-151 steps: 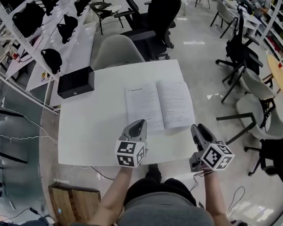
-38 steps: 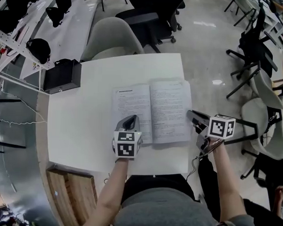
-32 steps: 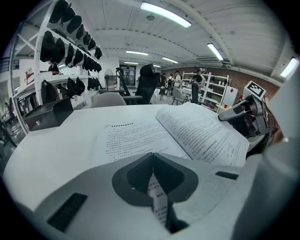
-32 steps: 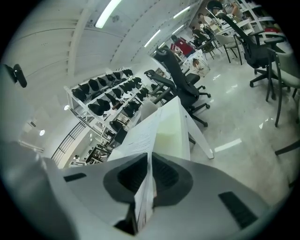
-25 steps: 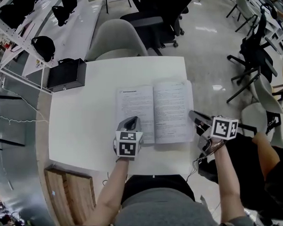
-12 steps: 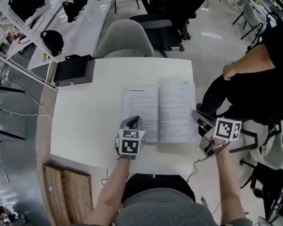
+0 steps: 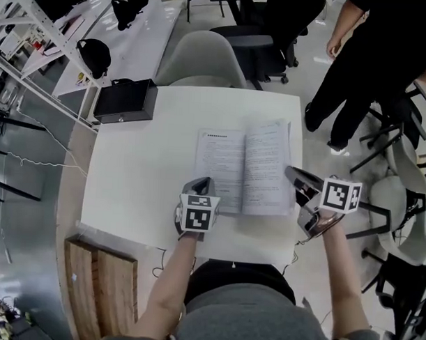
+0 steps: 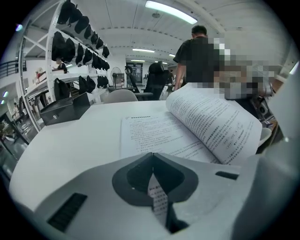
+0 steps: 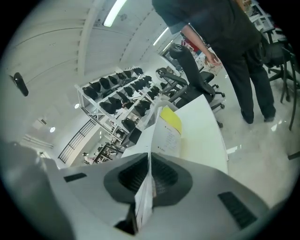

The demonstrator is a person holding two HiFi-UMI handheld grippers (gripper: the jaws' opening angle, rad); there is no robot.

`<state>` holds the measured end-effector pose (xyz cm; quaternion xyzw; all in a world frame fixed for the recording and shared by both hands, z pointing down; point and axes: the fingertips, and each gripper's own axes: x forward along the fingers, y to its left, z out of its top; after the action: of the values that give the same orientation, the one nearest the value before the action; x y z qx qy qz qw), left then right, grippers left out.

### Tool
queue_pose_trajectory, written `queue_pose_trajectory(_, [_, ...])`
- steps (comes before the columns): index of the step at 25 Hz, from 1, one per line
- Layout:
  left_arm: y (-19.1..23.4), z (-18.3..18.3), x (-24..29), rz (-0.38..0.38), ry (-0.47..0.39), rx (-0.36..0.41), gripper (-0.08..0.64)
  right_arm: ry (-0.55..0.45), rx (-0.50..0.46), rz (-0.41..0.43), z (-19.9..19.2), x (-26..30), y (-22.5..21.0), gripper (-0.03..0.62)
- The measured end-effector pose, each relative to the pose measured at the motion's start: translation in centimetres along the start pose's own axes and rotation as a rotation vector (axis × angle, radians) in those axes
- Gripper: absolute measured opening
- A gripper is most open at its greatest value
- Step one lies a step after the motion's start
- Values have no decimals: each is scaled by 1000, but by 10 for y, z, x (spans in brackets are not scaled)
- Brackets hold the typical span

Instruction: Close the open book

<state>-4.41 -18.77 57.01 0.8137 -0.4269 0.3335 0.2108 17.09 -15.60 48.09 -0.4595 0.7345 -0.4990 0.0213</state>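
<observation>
Book lying open, left gripper tilted down, jaws closed over left page, right gripper jaws pinching its right edge

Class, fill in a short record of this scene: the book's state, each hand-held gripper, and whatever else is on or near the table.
Book: open book on white table, right-hand pages curving up
Right hand-held gripper: shut on the right-hand pages' edge
Left hand-held gripper: jaws together, at the left page's near corner
Also on table: black box, far left corner
Nearby: person standing past the far right corner
</observation>
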Motion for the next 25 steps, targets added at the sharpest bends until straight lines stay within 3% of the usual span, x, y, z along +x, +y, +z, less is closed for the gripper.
queue_pose_trajectory(7, [10, -3, -6, 16, 7, -11, 6, 22, -4, 90, -6, 28, 30, 28])
queue_pose_trajectory(13, [15, -6, -11, 14, 4, -20, 6, 52, 8, 116, -15, 54, 47, 29])
queue_pose_trajectory(25, [23, -10, -18, -1, -8, -65, 6, 129, -56, 158, -36, 111, 80, 29])
